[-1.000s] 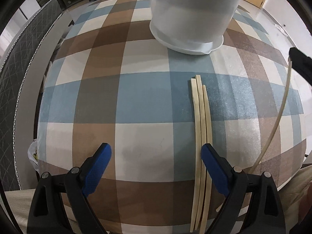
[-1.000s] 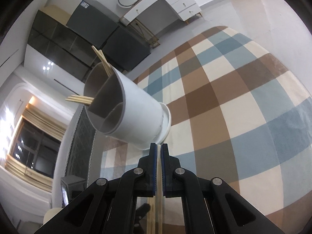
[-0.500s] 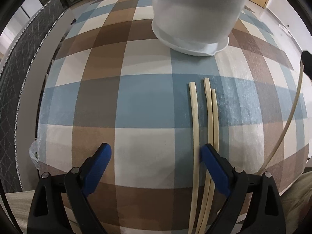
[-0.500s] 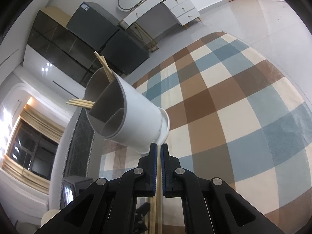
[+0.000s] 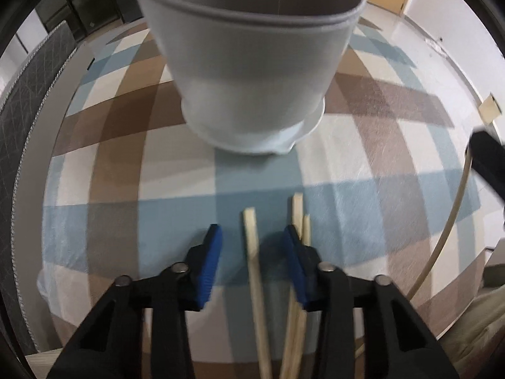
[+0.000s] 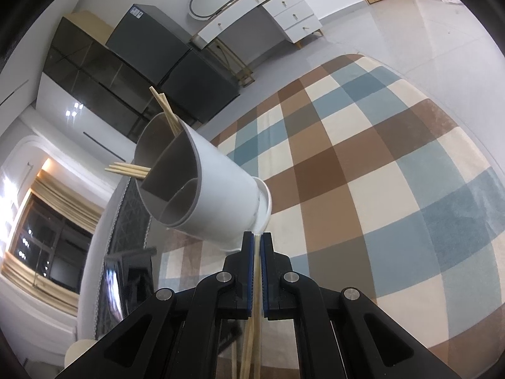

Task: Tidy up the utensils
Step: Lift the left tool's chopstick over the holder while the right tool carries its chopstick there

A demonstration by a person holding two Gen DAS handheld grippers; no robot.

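Wooden chopstick [image 5: 252, 252] between closing left tool [image 5: 252, 246]; right tool [image 6: 258, 246] clamps chopstick.

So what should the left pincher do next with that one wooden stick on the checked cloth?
Probably let the closing left gripper finish pinching the single pale wooden chopstick, then lift it. That stick lies between the blue pads, apart from the other two chopsticks, and they do not yet press on it. The white divided plastic holder stands just ahead.

left gripper [image 5: 252, 240]: steeply down, jaws closing | right gripper [image 6: 258, 246]: angled down, jaws clamped
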